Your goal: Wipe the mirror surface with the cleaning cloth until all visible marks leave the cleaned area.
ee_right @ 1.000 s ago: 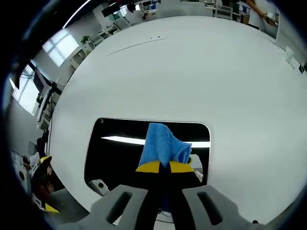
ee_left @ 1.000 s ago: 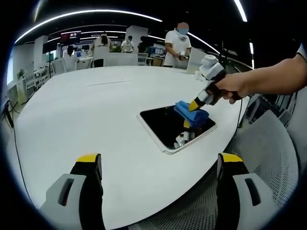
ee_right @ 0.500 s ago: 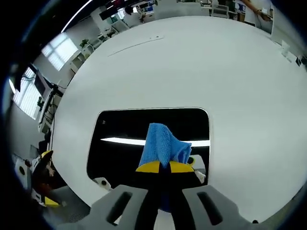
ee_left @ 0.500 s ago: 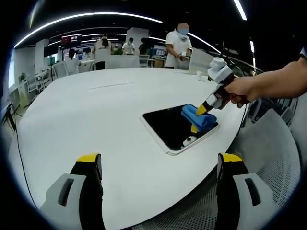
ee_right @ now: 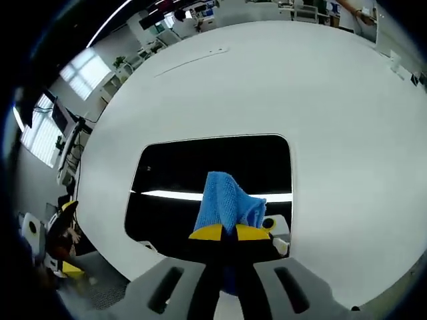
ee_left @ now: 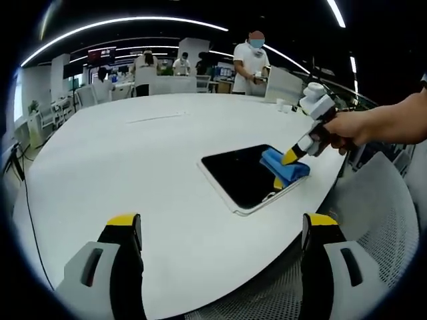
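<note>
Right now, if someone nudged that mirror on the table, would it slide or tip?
Probably slide: the mirror lies flat on the smooth white table, too low to tip. It looks rigid and likely breakable. The right tool pressing the blue cloth down may steady it.

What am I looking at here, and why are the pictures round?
A person holds a two-jaw gripper in each hand, and each one carries a fisheye camera, hence the round pictures. The left gripper view looks out between the left gripper, whose jaws stand wide apart with nothing in them. Across the white table it sees the person's hand pressing the right gripper and a blue cloth onto a flat mirror. The right gripper view looks down its own shut jaws, pinching that cloth over the dark mirror.
</note>
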`<state>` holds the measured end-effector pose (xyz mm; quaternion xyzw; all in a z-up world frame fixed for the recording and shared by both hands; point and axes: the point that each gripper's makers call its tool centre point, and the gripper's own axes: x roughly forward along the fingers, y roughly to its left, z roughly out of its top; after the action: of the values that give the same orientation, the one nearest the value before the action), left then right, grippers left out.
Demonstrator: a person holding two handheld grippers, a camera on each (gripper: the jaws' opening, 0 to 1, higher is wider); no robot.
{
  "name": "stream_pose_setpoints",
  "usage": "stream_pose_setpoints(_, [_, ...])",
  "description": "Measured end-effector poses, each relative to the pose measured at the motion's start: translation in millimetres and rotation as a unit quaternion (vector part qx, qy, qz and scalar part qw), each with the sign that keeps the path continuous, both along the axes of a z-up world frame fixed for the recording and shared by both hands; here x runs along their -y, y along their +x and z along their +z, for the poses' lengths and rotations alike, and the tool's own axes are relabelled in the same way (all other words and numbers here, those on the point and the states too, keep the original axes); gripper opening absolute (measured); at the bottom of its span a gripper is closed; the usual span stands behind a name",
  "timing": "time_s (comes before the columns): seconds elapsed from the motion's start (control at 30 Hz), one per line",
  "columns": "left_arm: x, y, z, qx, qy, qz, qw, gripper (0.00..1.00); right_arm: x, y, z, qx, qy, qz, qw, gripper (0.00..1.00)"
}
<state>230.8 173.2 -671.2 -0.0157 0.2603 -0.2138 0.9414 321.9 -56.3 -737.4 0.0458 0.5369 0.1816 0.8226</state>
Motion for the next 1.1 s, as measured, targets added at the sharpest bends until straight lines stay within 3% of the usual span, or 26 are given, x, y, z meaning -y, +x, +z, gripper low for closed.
stream_pose_setpoints(0.57, [1, -0.4, -0.7, -0.004, 0.002, -0.002, 1.0, 0.99, 1, -24, 0.0, -0.007, 0.011, 0.008, 0.9999, 0.0])
stream_pose_setpoints(1.1, [-1, 0.8, -0.1, -0.002, 0.0, 0.0, 1.0, 0.99, 1, -32, -1.5, -0.007, 0.014, 0.009, 0.9998, 0.0])
